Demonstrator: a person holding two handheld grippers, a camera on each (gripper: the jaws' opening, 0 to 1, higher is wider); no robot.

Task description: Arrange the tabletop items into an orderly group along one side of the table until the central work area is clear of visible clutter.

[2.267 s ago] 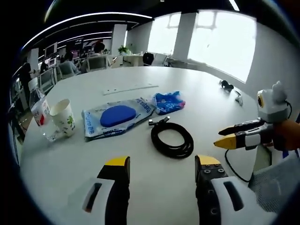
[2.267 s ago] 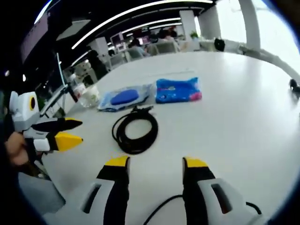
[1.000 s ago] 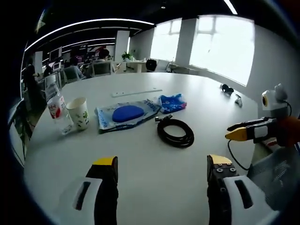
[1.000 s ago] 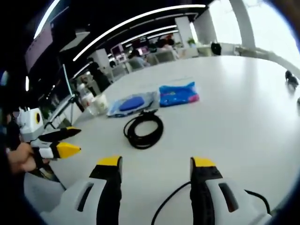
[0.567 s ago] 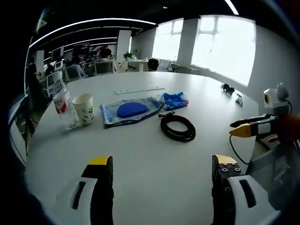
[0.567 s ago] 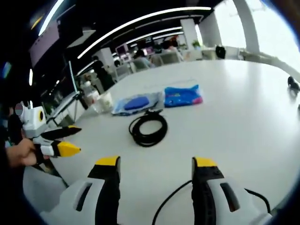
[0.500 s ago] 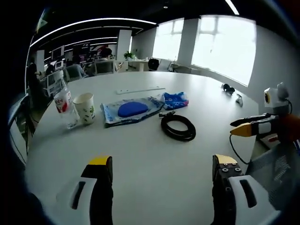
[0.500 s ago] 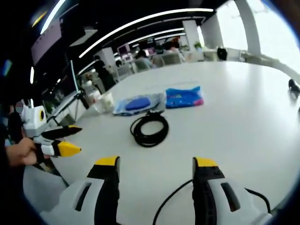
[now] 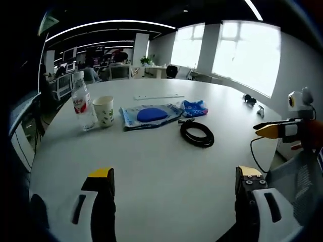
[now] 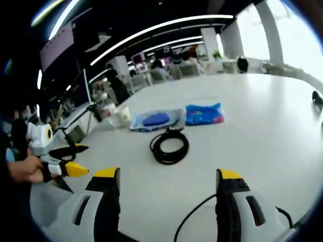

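In the left gripper view, the left tool hangs over the near edge of the white tabletop with its jaws wide apart and nothing between them. The items lie in a loose row across the middle: a water bottle and a paper cup just beside each other, a clear pouch with a blue pad, a small blue packet and a coiled black cable nearer the tool. None is grouped at one edge yet.

In the right gripper view, the right tool is likewise spread and empty, held back from the cable, probably to survey the row before picking.
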